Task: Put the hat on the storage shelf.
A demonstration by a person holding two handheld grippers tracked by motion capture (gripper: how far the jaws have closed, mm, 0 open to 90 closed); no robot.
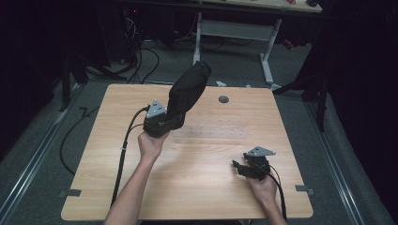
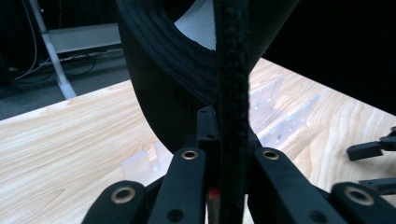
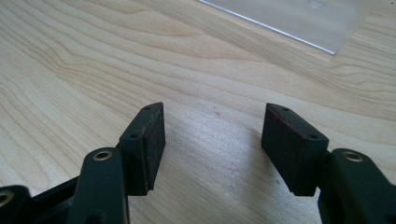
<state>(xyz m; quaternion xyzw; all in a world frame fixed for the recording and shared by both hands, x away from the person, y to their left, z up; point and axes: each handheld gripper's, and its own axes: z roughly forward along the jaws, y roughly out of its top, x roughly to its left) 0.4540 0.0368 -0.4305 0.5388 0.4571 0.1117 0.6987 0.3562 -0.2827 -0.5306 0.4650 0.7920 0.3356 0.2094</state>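
Black shoe (image 1: 188,89) is clamped by its collar edge in the left gripper (image 1: 162,123), held above the table (image 1: 206,187), toe pointing up and away. Right gripper (image 1: 240,167), jaws apart and empty, is rested well to the right, nearer the clear acrylic rack (image 1: 213,132).

Black fabric pouch (image 1: 188,89) with pale lining; black hand-held gripper (image 1: 162,123); light wood-grain tabletop (image 1: 206,187); clear plastic rack (image 1: 216,132).
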